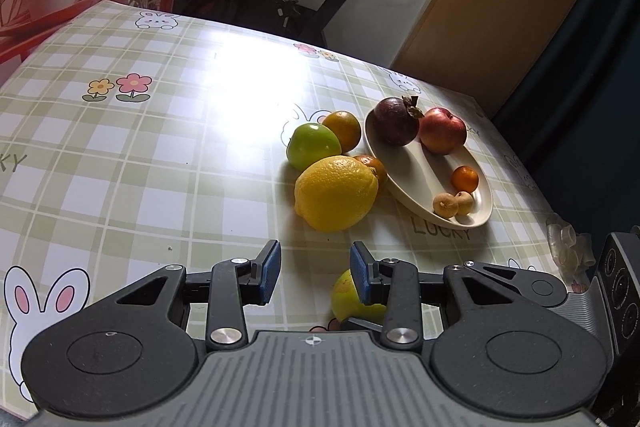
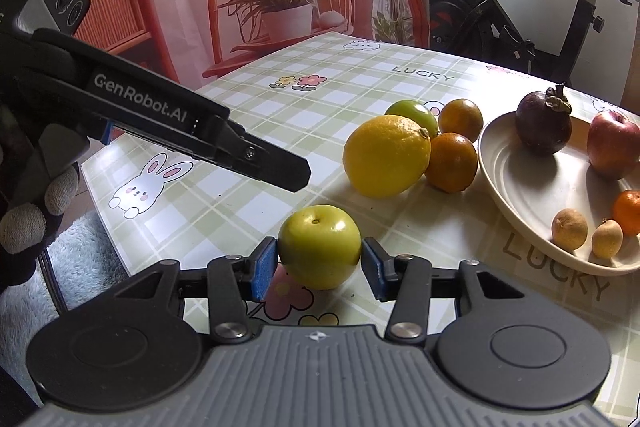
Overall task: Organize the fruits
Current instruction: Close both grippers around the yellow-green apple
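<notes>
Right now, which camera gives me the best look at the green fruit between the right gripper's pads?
The right wrist view. It shows the yellow-green fruit whole, sitting on the tablecloth between the right gripper pads. The left wrist view shows only a sliver of it, mostly hidden behind the left gripper.

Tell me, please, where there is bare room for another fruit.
The plate's middle is free, between mangosteen and red apple and the small orange and longans. The cloth left of the lemon is bare. Crowded: lemon, green apple and oranges by the plate.
</notes>
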`<state>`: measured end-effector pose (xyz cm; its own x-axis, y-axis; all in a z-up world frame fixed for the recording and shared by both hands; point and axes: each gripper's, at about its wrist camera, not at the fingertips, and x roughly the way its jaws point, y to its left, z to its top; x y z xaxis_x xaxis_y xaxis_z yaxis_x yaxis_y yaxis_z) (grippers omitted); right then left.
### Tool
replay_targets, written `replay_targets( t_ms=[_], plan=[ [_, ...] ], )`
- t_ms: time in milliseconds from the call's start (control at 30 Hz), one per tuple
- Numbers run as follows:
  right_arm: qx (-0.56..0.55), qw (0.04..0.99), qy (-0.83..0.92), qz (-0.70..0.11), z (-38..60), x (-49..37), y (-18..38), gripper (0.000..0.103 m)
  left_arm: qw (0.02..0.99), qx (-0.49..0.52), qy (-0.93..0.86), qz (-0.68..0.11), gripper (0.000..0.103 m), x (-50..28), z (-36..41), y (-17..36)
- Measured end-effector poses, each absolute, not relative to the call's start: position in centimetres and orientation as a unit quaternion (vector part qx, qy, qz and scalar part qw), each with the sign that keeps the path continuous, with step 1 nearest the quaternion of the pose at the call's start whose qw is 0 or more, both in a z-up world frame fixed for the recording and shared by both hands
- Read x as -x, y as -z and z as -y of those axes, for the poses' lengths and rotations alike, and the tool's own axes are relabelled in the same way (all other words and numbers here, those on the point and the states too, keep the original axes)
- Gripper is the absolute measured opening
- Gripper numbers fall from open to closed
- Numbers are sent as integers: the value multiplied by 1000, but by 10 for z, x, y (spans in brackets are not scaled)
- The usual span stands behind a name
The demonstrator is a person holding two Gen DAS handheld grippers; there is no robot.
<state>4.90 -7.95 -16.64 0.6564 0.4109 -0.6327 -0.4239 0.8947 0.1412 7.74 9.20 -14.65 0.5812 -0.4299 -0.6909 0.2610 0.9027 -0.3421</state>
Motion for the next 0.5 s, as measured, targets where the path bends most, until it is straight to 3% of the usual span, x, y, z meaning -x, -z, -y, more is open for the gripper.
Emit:
replay_targets(
  t_ms=[500],
  plan=[
    [3,914,-221,-342,84,-45,166,48,883,85,198,-416,40,-74,-87,151]
  ],
)
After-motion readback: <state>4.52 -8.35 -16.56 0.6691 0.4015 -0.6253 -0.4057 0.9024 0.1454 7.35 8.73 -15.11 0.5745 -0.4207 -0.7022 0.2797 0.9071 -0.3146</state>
